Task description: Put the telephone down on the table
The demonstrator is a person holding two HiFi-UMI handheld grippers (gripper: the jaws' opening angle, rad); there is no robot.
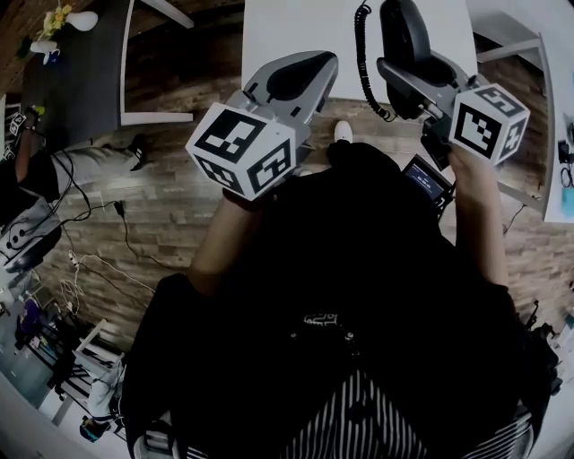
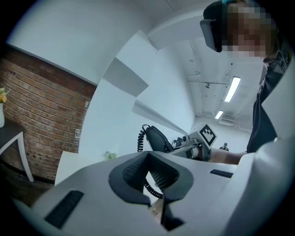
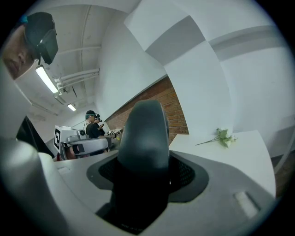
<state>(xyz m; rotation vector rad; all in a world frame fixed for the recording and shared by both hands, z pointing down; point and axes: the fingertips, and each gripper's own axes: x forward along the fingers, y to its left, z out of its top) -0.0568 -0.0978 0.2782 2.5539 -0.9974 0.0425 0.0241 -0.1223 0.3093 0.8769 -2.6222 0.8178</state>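
Observation:
My right gripper (image 1: 405,79) is shut on a black telephone handset (image 1: 401,34), held upright above the near edge of the white table (image 1: 296,27). The handset's coiled cord (image 1: 362,54) hangs down its left side over the table. In the right gripper view the handset (image 3: 144,133) fills the space between the jaws of the right gripper (image 3: 143,173). My left gripper (image 1: 309,67) hovers to the left of it, shut with nothing in it. In the left gripper view, the handset (image 2: 156,138) and cord (image 2: 139,138) show beyond the left gripper (image 2: 154,177).
A small green sprig (image 3: 223,137) lies on the white table (image 3: 221,156). A dark table (image 1: 72,81) with a white vase (image 1: 79,20) stands at the far left. Cables (image 1: 90,260) trail over the wooden floor. A small screen device (image 1: 426,179) sits under my right arm.

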